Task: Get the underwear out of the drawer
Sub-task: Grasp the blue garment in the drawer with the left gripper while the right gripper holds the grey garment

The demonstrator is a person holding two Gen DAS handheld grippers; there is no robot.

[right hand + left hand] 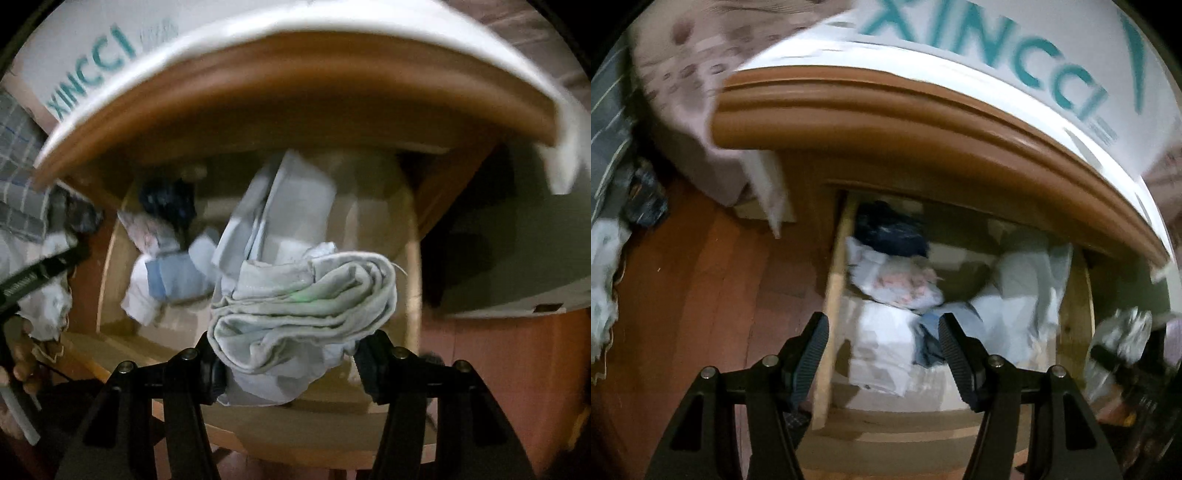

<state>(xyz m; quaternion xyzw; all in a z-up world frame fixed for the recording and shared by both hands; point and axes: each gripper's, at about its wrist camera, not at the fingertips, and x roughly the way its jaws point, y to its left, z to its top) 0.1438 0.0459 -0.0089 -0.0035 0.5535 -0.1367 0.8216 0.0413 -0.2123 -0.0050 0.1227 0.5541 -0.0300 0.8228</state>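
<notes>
The open wooden drawer (834, 280) holds loose clothes: a dark blue piece (890, 229), a pale flowered one (905, 284) and folded white cloth (882, 350). My left gripper (883, 321) hangs open over the drawer's left side with nothing between its fingers. In the right wrist view my right gripper (290, 343) is shut on a bunched pale grey piece of underwear (306, 302), held up above the drawer (412, 280). The same bundle shows blurred at the right edge of the left wrist view as the underwear (1123, 332).
The cabinet's thick wooden top edge (923, 122) overhangs the drawer, with a white box with teal lettering (997, 55) on it. Red-brown floor (701, 295) lies to the left, with patterned bedding (683, 74) beyond. A person's hand (22, 362) holds the left gripper's handle.
</notes>
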